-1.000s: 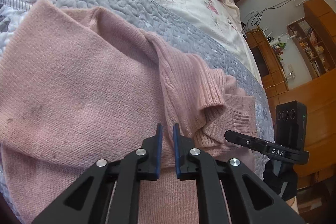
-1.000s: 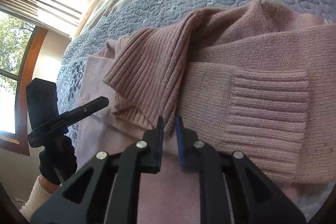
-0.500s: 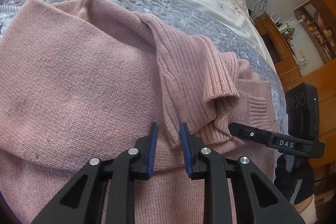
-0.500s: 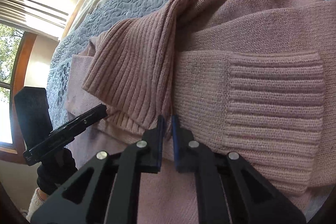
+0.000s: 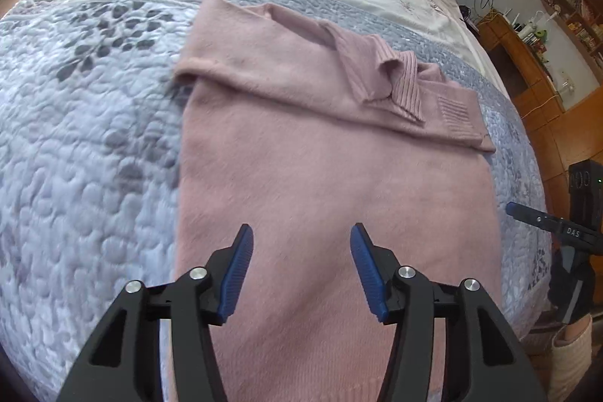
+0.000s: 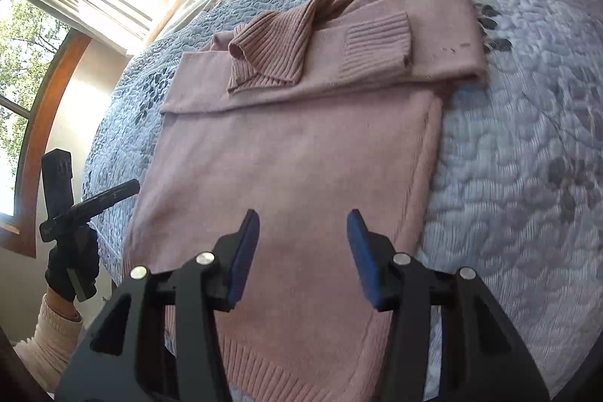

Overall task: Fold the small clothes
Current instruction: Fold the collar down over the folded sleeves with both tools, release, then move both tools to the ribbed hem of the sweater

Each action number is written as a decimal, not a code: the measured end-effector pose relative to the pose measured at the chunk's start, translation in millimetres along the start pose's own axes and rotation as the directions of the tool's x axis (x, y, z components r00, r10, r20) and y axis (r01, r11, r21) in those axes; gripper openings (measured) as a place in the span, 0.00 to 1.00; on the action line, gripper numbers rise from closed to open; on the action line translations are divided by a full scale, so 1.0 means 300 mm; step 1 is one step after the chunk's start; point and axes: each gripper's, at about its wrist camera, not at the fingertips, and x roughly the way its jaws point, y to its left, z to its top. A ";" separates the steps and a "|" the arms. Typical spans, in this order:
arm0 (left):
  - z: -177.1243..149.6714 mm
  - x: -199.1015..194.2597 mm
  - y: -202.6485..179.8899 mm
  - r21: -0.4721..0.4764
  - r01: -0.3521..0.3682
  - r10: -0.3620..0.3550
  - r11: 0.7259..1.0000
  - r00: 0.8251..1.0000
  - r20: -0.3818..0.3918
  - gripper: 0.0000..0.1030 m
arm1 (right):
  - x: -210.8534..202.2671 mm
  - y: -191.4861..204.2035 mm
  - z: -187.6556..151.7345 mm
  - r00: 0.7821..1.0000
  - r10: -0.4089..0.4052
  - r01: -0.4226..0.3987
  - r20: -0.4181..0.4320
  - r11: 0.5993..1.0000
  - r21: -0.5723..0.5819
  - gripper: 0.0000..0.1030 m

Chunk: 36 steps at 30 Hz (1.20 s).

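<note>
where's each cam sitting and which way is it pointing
Left wrist: on the left gripper, facing up the bed over the sweater; right gripper shows at right.
Right wrist: on the right gripper, facing the same way; left gripper and gloved hand show at left.
Shared: sweater, quilt, both grippers open.

The left claw (image 5: 299, 264) is held wide open, its two blue-padded fingers (image 5: 236, 274) spread well apart with nothing gripped between them. The right claw (image 6: 303, 251) is likewise held wide open and empty. In the right wrist view, the left claw's handle is seen gripped by a black-gloved hand (image 6: 71, 268), and a cream sleeve (image 6: 49, 338) is seen below the glove.
</note>
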 end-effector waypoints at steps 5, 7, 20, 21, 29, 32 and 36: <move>-0.243 -0.160 0.127 -0.039 -0.106 0.106 0.994 0.994 -0.003 0.56 | -0.088 -0.035 -0.280 0.995 -0.098 0.098 -0.014 0.995 0.018 0.51; -0.310 -0.192 0.156 -0.057 -0.099 0.098 0.993 0.995 -0.017 0.57 | -0.098 -0.054 -0.371 0.997 -0.078 0.079 -0.027 0.996 0.052 0.51; -0.490 -0.114 0.147 -0.074 -0.065 0.056 0.995 0.991 -0.119 0.61 | -0.043 -0.081 -0.606 0.992 -0.081 0.090 -0.098 0.991 0.101 0.51; -0.497 -0.109 0.145 -0.076 -0.066 0.057 0.995 0.991 -0.122 0.61 | -0.038 -0.082 -0.610 0.992 -0.078 0.089 -0.101 0.991 0.103 0.51; -0.510 -0.092 0.149 -0.071 -0.059 0.049 0.996 0.990 -0.129 0.61 | 0.001 -0.082 -0.623 0.992 -0.046 0.058 -0.115 0.993 0.105 0.51; -0.512 -0.080 0.160 -0.091 -0.045 0.033 0.995 0.992 -0.124 0.59 | 0.002 -0.090 -0.628 0.993 -0.034 0.046 -0.113 0.993 0.107 0.49; -0.524 -0.091 0.168 -0.102 -0.074 0.062 0.992 0.992 -0.111 0.46 | 0.014 -0.072 -0.632 0.992 -0.005 0.018 -0.127 0.994 0.104 0.35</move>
